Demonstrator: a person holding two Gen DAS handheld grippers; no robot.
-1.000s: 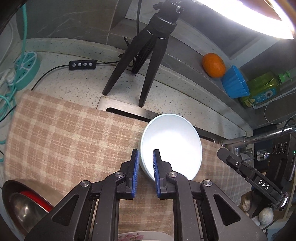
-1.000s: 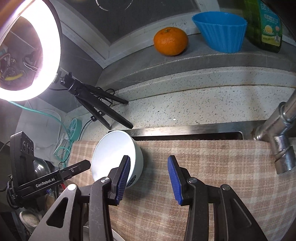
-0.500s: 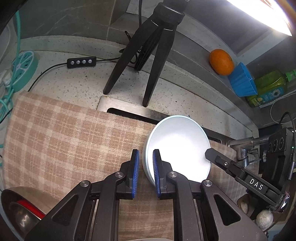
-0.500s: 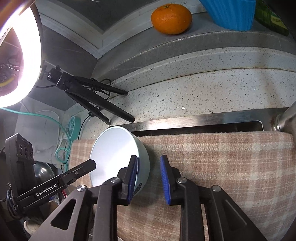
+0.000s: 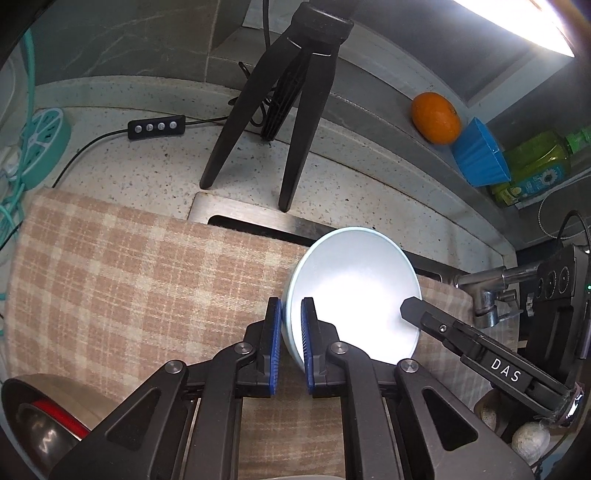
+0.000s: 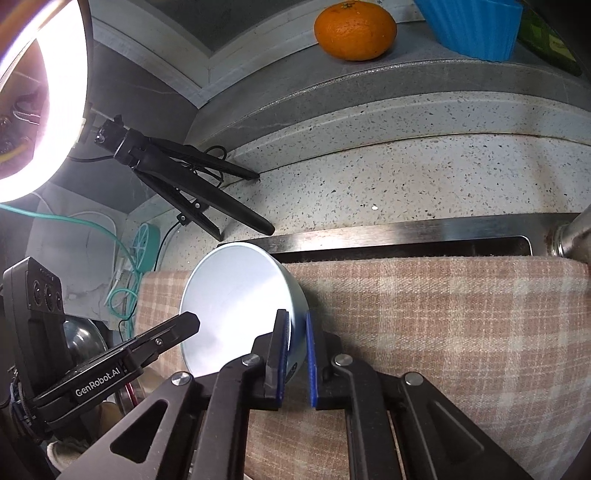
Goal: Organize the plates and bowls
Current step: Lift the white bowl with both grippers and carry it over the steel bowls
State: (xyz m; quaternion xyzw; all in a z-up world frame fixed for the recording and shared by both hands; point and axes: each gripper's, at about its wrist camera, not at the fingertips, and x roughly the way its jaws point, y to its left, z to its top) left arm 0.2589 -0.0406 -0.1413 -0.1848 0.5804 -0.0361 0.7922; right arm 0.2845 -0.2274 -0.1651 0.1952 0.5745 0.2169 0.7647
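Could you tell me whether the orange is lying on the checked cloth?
No, the orange sits on the grey ledge beside the blue cup, well behind the cloth.

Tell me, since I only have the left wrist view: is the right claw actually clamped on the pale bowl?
Observer: Yes. The right claw is shut on the bowl rim, one pad inside, one on the outer wall.
Operator: Is the bowl sitting flat?
Observer: No, it is tilted. In the right wrist view its outer wall faces the checked cloth and its mouth opens toward the left of the picture.
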